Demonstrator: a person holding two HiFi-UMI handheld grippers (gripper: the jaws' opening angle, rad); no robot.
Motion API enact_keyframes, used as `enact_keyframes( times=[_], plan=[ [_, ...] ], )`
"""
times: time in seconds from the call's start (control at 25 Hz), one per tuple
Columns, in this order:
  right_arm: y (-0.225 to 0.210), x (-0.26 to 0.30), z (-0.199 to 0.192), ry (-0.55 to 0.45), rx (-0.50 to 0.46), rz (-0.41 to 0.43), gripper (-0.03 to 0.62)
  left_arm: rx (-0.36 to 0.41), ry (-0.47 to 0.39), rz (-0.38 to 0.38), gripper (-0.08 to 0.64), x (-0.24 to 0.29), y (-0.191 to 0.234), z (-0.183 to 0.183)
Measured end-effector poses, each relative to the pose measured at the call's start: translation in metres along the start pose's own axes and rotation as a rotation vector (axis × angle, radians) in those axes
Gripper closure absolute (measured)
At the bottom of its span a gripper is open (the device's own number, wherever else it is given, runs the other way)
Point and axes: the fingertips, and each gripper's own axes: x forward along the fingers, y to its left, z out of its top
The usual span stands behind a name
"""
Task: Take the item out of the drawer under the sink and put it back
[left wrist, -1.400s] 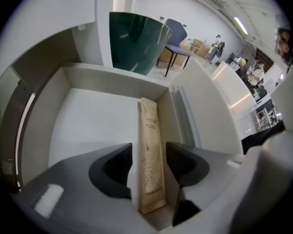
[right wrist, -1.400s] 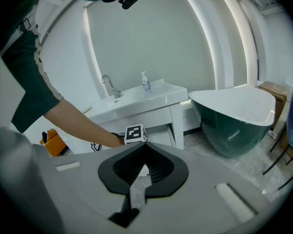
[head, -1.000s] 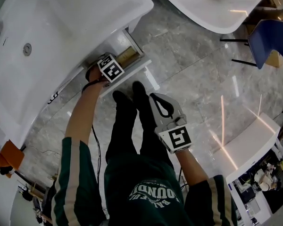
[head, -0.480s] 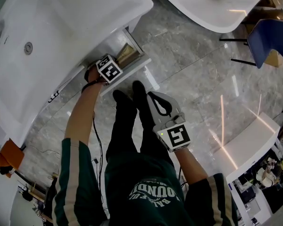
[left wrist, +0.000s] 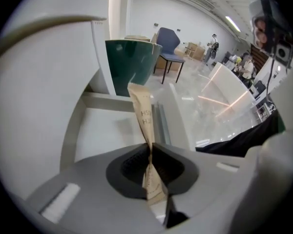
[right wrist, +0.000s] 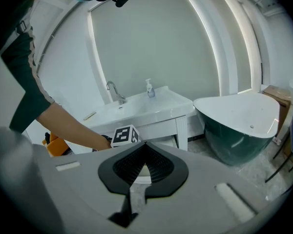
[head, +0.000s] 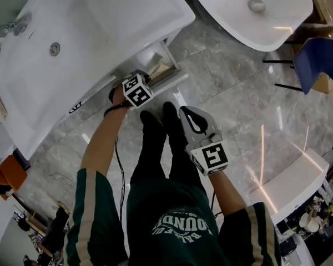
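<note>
The white drawer (head: 165,61) under the sink (head: 72,49) stands pulled out. My left gripper (head: 146,77) hangs above it and points steeply down. Its jaws have just been closing and are shut on a tan paper packet (left wrist: 142,113). In the left gripper view the packet sticks up between the pads (left wrist: 136,162) over the drawer's bare white bottom (left wrist: 107,130). My right gripper (head: 191,115) hovers by the person's legs, away from the drawer. Its jaws (right wrist: 145,149) are shut with nothing in them.
A white and green bathtub (head: 250,7) stands to the right of the sink cabinet. A blue chair (head: 322,54) is at the far right. The person's black shoes (head: 161,115) stand just in front of the drawer on the grey marble floor (head: 238,93).
My left gripper was down in the drawer a second ago; it has closed on the packet and risen with it. The right gripper has risen slightly.
</note>
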Motion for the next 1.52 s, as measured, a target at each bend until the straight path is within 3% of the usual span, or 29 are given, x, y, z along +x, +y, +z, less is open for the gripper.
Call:
enact_keyframes(
  times=[0.16,0.48,1.04,1.36,1.52],
  plan=[
    [0.006,-0.008,0.018,-0.013,-0.022,0.017,0.591,-0.02,-0.035,0.037,0.489,-0.034,-0.007,0.006],
    [0.026,-0.022,0.047,-0.029,-0.073,0.066,0.591,-0.148,-0.155,0.116,0.489,-0.118,-0.024,0.009],
    [0.095,-0.025,0.139,-0.124,-0.212,0.19,0.591,-0.364,-0.358,0.335,0.489,-0.276,-0.056,-0.027],
    [0.128,-0.038,0.178,-0.188,-0.271,0.237,0.591,-0.413,-0.512,0.49,0.489,-0.368,-0.061,-0.033],
    [0.139,-0.043,0.187,-0.208,-0.287,0.245,0.591,-0.407,-0.55,0.539,0.489,-0.398,-0.062,-0.032]
  ],
)
